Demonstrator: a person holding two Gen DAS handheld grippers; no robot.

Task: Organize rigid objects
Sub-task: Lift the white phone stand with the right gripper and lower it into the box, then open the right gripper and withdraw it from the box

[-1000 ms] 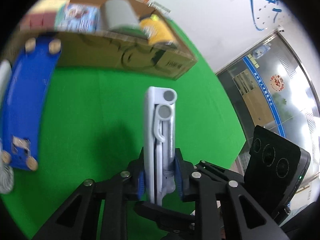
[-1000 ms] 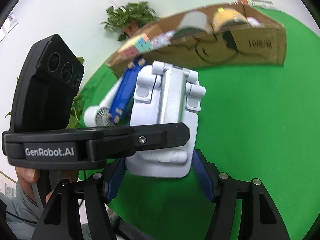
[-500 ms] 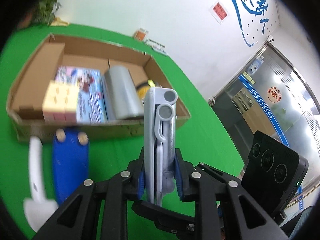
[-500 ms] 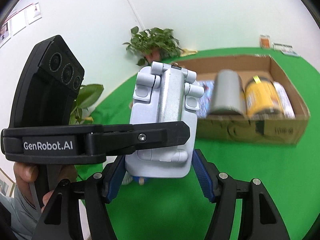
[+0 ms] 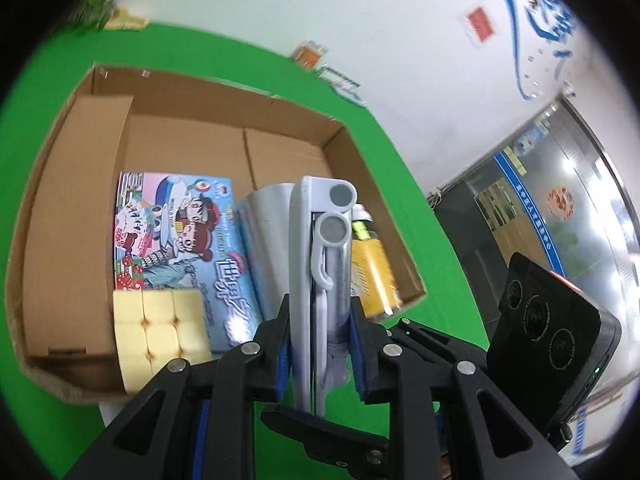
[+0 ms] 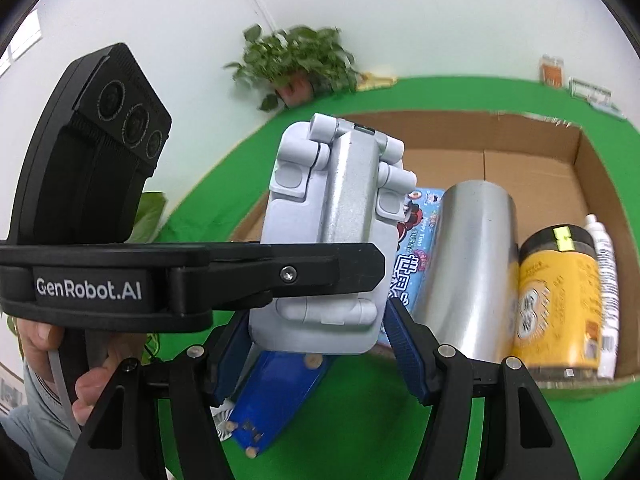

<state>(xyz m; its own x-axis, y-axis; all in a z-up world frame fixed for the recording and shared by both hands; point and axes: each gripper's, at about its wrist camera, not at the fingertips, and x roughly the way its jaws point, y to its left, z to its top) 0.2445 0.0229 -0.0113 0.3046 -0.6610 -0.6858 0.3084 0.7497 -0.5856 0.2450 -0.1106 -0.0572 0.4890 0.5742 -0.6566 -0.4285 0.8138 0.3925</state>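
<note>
Between both tongs (image 5: 320, 344), folded stand (image 5: 320, 264).

I'm in an office or lab set up for recording: a green cloth (image 5: 380, 160) covers the table, and the white wall (image 5: 380, 20) carries a blue logo (image 5: 536, 20) and a red notice (image 5: 482, 24). A glass door (image 5: 560, 216) with stickers stands to one side, a potted plant (image 6: 296, 64) behind.
</note>
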